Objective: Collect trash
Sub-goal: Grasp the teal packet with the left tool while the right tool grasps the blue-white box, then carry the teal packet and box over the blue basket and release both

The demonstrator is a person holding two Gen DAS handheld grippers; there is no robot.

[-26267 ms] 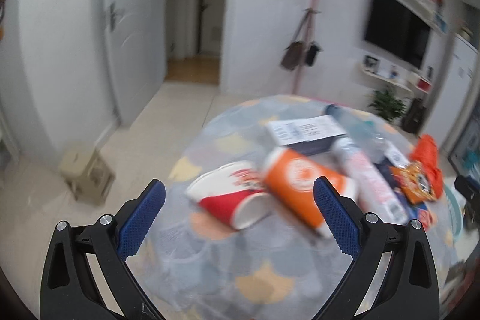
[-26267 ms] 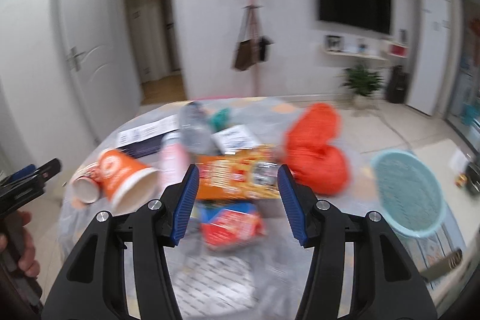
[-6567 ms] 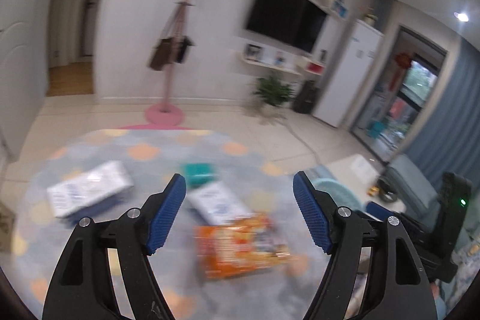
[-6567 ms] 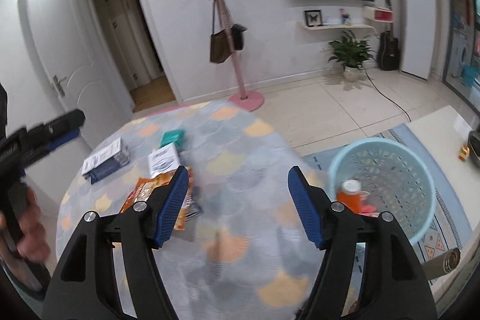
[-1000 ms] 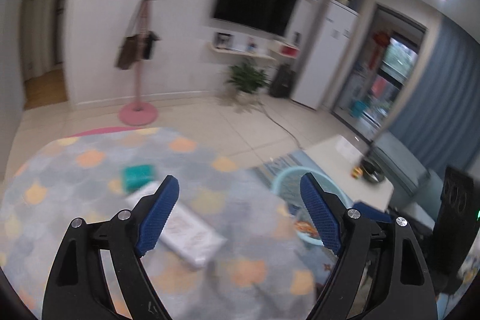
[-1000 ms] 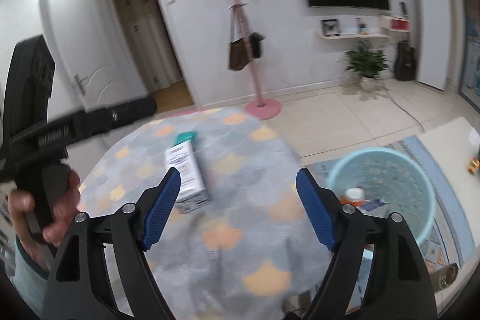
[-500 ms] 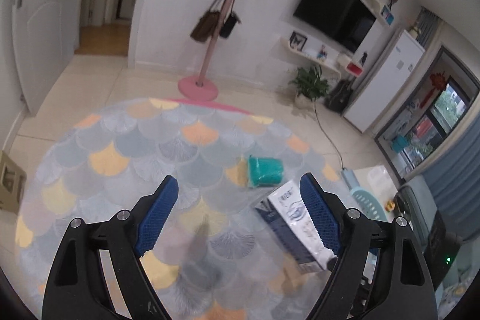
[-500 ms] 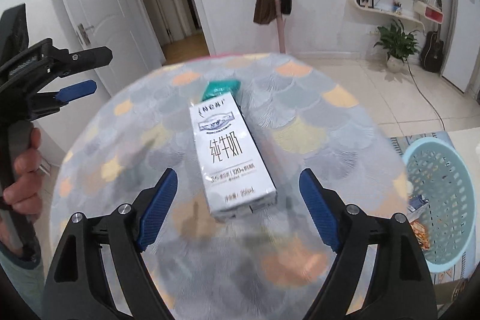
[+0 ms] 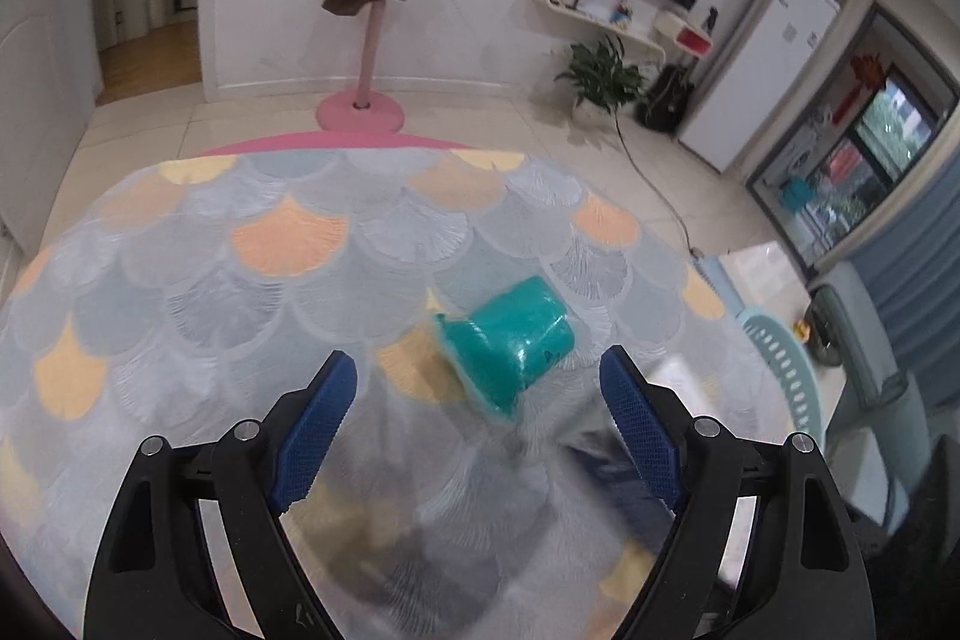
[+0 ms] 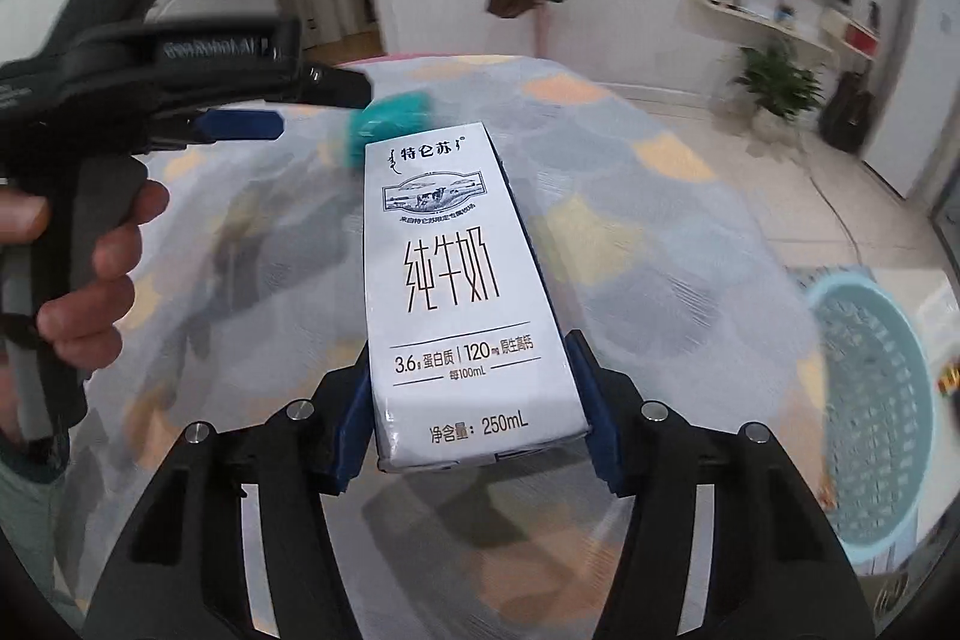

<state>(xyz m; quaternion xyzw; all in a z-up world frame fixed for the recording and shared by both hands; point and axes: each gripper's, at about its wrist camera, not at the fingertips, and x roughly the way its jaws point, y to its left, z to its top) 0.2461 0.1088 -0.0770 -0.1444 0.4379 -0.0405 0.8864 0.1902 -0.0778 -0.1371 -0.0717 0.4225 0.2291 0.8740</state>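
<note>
**Closing on the milk box**

Closing in from both sides, the right tongs (image 10: pixel 474 418) have the white milk box (image 10: pixel 456 280) between their blue pads at the bottom middle of the right wrist view. The pads sit tight against the near end of the box, one on each side. The box lies flat on the bench (image 10: pixel 630 232), which has a cloth with grey and orange scales. It points away, up toward the middle of the picture.

A small teal packet (image 10: pixel 390 118) lies on the bench just past the far end of the box. In the left wrist view the same teal packet (image 9: pixel 510 340) is a bit right of the middle.

The left tongs (image 9: pixel 480 418) are spread wide with nothing between the pads. They hang over the bench, just in front of the teal packet. A hand (image 10: pixel 90 268) at the left edge of the right wrist view holds them.

A light blue basket (image 10: pixel 870 412) stands on the floor at the right edge, beside the bench.
</note>
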